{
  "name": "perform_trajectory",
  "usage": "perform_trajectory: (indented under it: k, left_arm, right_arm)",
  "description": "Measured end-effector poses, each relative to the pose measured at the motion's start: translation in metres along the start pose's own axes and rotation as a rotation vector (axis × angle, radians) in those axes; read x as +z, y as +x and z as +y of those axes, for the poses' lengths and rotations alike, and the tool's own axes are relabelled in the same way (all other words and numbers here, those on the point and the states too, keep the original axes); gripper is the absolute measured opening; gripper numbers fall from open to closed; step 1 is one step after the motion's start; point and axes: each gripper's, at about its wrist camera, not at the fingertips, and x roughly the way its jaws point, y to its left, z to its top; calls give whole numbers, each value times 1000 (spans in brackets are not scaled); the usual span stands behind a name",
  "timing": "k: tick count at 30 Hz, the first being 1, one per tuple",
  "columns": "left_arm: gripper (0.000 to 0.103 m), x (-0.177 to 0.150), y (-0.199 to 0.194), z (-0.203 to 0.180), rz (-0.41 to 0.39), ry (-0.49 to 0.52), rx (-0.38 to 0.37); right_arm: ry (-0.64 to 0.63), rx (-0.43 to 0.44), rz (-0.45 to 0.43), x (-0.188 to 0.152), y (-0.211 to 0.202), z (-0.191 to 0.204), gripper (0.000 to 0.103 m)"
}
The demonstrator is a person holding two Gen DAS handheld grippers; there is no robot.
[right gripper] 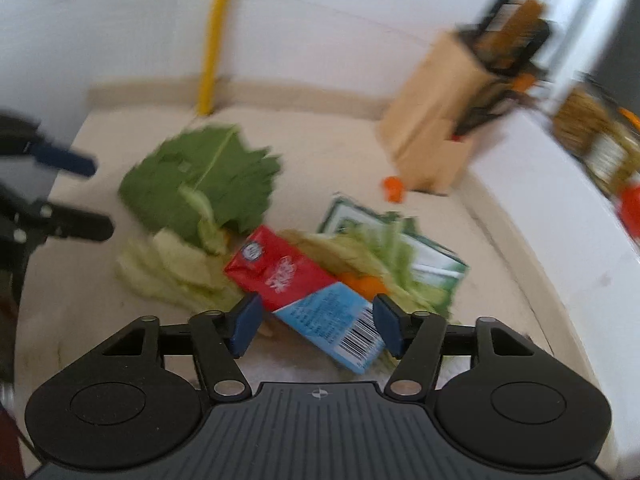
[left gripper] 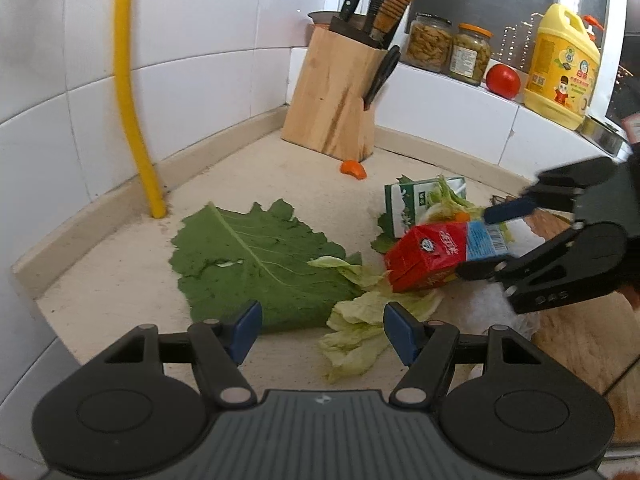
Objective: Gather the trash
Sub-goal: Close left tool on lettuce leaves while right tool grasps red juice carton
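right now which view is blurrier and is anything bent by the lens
Right wrist view: smeared by motion, the knife block and jars streaked, the red carton softer. Left wrist view: mostly sharp, but fisheye curves the wall tiles and yellow pipe.

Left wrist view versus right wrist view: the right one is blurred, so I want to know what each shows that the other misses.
Only the left wrist view shows the yellow detergent jug and wooden cutting board.

Only the right wrist view shows the red carton's barcode end lying between the right gripper's open pads.

Both show the red carton, green carton, big green leaf, pale lettuce scraps, orange scrap, knife block, yellow pipe and left gripper.
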Motion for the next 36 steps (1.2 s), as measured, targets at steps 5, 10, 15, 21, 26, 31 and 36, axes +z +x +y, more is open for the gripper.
perform_trajectory:
  k: [5,10,15,21,26,31,36]
  left_arm:
    - [61,1,11,-2,22,-3,2]
    - [61,4,23,-3,45,5,3]
    - [61,11,31,-13,59,68,-58]
    - [61,14,39,-40,95,325,-172]
    - [60,18,70,-63,187,584,-194]
    - [48,24,98,-60,336,624,-246]
    - [9,30,98,-47,424,454,-277]
  right_arm:
    - [-187,25,58,15,25,7,75]
    - [-278,105,123,26,45,5,67]
    - [-237,156,177,30,38,6,48]
    - [97,255,146,22,6,-35,46]
    - [271,262,77,6,-15,-59,46]
    - [316,292,53,-4,-18,-61,47]
    - [374,321,26,-12,-17,-63,47]
